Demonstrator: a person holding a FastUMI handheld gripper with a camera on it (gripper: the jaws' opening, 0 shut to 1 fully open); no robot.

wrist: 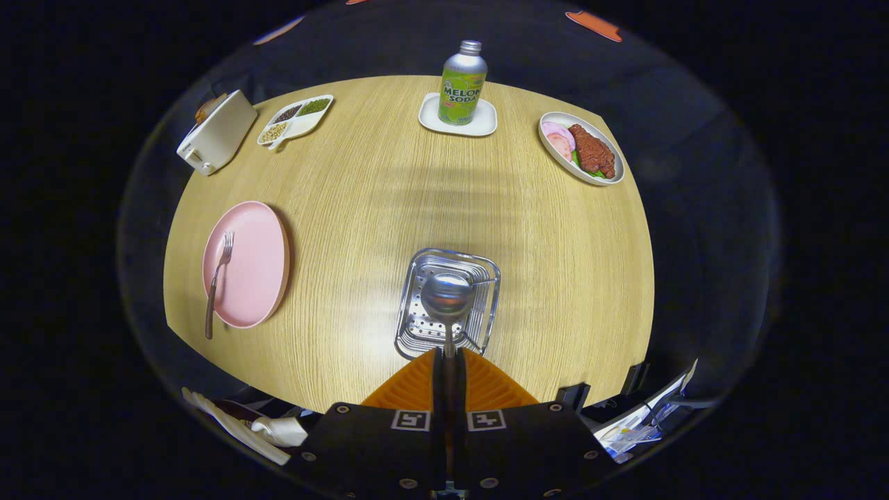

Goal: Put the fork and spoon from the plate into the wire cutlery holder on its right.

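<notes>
Wooden counter (375, 208): hand-held gripper (449, 357) clamps spoon (448, 297) above wire cutlery holder (486, 305); bottle (462, 83) reads "MELON SODA".

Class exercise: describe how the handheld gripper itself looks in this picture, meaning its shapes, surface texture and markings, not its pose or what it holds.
The gripper has a broad dark body with small round screw heads along its edges and two square black-and-white marker tags side by side. Its two fingers taper forward into a wedge, and their faces are ribbed with fine parallel grooves.

Forks: one fork (218, 283)
Spoons: one spoon (448, 297)
Pink plates: one (267, 226)
Wire holders: one (486, 305)
Bottles: one (462, 83)
Toasters: one (217, 133)
</notes>
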